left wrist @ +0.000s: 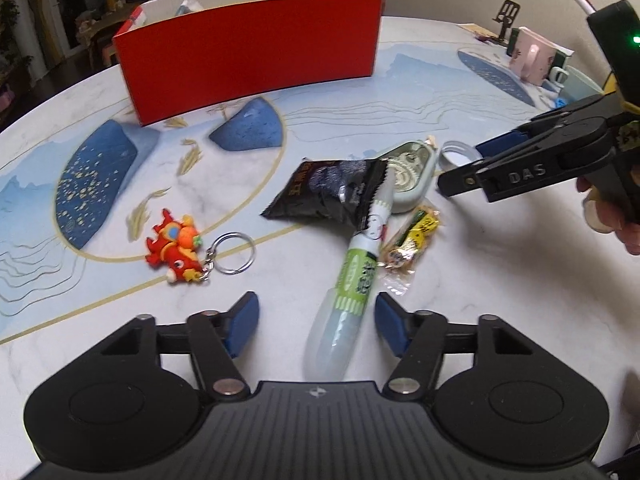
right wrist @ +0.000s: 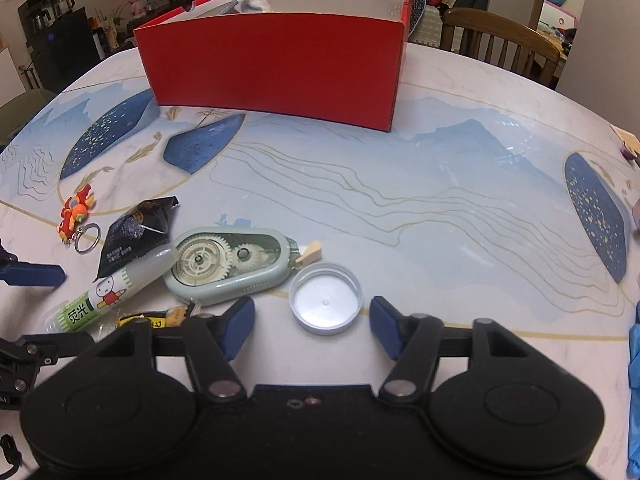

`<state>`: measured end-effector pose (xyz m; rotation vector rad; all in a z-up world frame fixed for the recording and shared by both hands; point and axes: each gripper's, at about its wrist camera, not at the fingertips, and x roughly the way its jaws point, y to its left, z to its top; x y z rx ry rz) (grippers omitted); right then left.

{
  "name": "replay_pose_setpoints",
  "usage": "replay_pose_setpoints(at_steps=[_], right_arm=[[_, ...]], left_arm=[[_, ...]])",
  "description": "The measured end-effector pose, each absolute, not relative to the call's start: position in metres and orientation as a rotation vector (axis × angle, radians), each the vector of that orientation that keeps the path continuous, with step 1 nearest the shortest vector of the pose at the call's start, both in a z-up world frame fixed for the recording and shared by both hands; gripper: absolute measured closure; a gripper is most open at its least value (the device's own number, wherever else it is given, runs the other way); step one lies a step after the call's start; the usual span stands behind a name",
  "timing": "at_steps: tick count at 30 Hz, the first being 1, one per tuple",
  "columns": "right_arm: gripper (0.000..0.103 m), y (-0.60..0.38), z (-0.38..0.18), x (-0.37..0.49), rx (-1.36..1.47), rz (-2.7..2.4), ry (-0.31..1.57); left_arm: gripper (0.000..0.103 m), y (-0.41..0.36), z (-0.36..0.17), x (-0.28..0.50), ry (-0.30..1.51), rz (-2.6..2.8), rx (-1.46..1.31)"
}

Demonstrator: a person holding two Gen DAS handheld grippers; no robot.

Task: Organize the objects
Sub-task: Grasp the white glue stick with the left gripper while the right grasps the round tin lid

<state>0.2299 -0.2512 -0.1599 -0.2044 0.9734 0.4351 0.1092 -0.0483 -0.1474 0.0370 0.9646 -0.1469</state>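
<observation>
A red box (left wrist: 252, 52) (right wrist: 276, 60) stands at the back of the table with some items inside. In front lie a glue tube (left wrist: 352, 284) (right wrist: 116, 292), a black snack packet (left wrist: 324, 192) (right wrist: 136, 236), a pale green correction-tape dispenser (left wrist: 408, 172) (right wrist: 228, 264), a white lid (right wrist: 326, 304) (left wrist: 456, 154), a yellow candy wrapper (left wrist: 412, 240) and a red fish keyring (left wrist: 176, 248) (right wrist: 76, 214). My left gripper (left wrist: 316, 326) is open, its jaws either side of the glue tube's base. My right gripper (right wrist: 312, 326) is open around the white lid, and it also shows in the left wrist view (left wrist: 464, 168).
The round table (right wrist: 440, 184) has a blue and gold pattern. A pink object and a mug (left wrist: 540, 64) stand at the far right. A wooden chair (right wrist: 500, 44) is behind the table. A blue cloth (right wrist: 634, 380) lies at the right edge.
</observation>
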Motion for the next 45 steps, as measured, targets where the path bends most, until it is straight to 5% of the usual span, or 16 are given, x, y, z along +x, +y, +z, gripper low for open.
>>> replay_pose_setpoints(at_steps=[4,13,45], right_arm=[[0.050,-0.249,-0.160,0.230,-0.210,0.430,0.967],[0.065,-0.250,-0.159,0.229,-0.212,0.404,0.960],[0.065,-0.251,-0.114,0.187,-0.179,0.506,0.981]], left_arm=[[0.070,-0.055,-0.145,0.109,0.960,-0.177,0.062],[0.082,-0.053,-0.144,0.108,0.965,-0.207,0.018],[0.083,-0.035,-0.098,0.106,0.985,-0.205,-0.148]])
